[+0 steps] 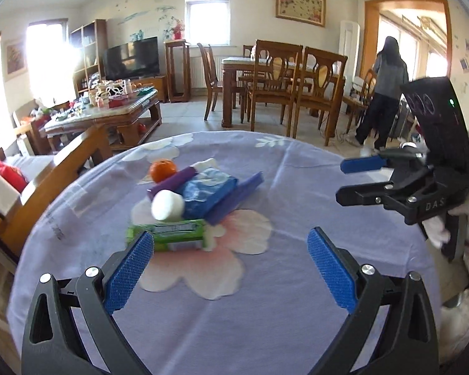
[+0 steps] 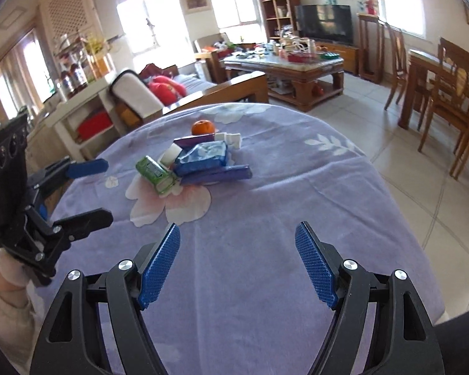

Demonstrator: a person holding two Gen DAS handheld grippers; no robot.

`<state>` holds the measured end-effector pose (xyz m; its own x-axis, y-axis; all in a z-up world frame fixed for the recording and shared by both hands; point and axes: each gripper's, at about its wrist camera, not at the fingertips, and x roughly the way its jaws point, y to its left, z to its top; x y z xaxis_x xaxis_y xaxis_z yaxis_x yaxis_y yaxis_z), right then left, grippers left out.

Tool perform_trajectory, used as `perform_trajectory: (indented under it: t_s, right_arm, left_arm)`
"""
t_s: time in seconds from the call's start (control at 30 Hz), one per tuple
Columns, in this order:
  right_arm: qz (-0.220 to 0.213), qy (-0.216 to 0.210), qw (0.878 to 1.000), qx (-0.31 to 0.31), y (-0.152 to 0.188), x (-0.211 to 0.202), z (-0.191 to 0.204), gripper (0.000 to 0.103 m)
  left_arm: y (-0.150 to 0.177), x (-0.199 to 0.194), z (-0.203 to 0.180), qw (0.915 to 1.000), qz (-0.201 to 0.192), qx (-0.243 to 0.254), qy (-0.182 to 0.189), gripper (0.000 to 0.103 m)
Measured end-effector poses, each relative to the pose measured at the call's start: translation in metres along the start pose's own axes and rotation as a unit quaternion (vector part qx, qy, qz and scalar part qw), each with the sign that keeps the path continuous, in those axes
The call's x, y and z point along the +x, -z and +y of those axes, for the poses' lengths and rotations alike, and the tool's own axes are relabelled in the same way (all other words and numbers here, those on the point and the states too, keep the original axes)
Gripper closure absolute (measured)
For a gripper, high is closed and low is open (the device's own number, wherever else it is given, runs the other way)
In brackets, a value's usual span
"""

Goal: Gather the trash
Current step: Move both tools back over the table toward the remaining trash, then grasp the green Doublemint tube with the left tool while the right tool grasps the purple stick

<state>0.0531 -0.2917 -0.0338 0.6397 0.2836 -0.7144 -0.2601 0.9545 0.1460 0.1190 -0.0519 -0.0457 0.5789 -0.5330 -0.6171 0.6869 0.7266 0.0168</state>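
A small heap of trash lies on the lavender flowered tablecloth [image 1: 265, 297] [image 2: 281, 193]. It holds a green wipes pack [image 1: 168, 234] [image 2: 155, 173], a blue tissue pack [image 1: 208, 193] [image 2: 204, 154], a flat purple box [image 1: 237, 197] [image 2: 217, 175], a purple tube [image 1: 175, 181] [image 2: 194, 140], a white roll [image 1: 168, 205] [image 2: 172, 153], crumpled white tissue [image 1: 204, 164] [image 2: 231, 139] and an orange [image 1: 162, 170] [image 2: 202, 127]. My left gripper [image 1: 231, 265] [image 2: 93, 192] is open just short of the green pack. My right gripper [image 2: 237, 265] [image 1: 356, 179] is open and empty, right of the heap.
A wooden sofa [image 2: 203, 93] stands beyond the table's far left edge, with a cluttered coffee table [image 1: 109, 115] [image 2: 284, 62] behind it. A dining table with chairs [image 1: 281, 81] [image 2: 437, 78] is farther back. A person [image 1: 387, 93] stands by the doorway.
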Motion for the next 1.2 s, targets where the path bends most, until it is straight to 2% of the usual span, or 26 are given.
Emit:
perform_trajectory:
  t_s: [0.23,0.33,0.53,0.67,0.8,0.9,0.97,1.0,1.03,1.2]
  right_arm:
    - [0.03,-0.011,0.992,-0.123,-0.031,0.051,0.012,0.028]
    - [0.039,-0.025,0.986,-0.161,-0.038,0.07,0.015,0.028]
    - [0.073,-0.06,0.977,-0.192,-0.051,0.102,0.014,0.028]
    - [0.1,-0.071,0.974,-0.193,-0.056,0.117,0.009,0.028]
    - [0.112,-0.1,0.973,-0.174,-0.063,0.122,0.002,0.028]
    - [0.111,-0.103,0.974,-0.167,-0.064,0.121,-0.002,0.037]
    - [0.111,-0.11,0.975,-0.158,-0.063,0.118,-0.003,0.05]
    - [0.111,-0.111,0.975,-0.156,-0.063,0.116,-0.003,0.051]
    - [0.11,-0.112,0.975,-0.157,-0.062,0.114,-0.003,0.057]
    - [0.111,-0.116,0.973,-0.167,-0.053,0.107,0.007,0.07]
  left_arm:
    - [0.003,0.024,0.051,0.9938,0.052,0.098,0.01,0.005]
    - [0.003,0.038,0.06,0.9887,0.074,0.125,0.039,0.005]
    - [0.005,0.066,0.066,0.9757,0.109,0.165,0.096,0.005]
    - [0.005,0.074,0.067,0.9721,0.112,0.162,0.127,0.005]
    - [0.007,0.078,0.064,0.9678,0.119,0.172,0.14,0.005]
    - [0.007,0.079,0.061,0.9663,0.129,0.161,0.154,0.007]
    - [0.008,0.076,0.059,0.9676,0.125,0.155,0.155,0.013]
    - [0.008,0.077,0.06,0.9681,0.124,0.152,0.156,0.018]
    - [0.008,0.075,0.059,0.9688,0.122,0.15,0.155,0.02]
    - [0.011,0.071,0.05,0.9736,0.126,0.138,0.131,0.02]
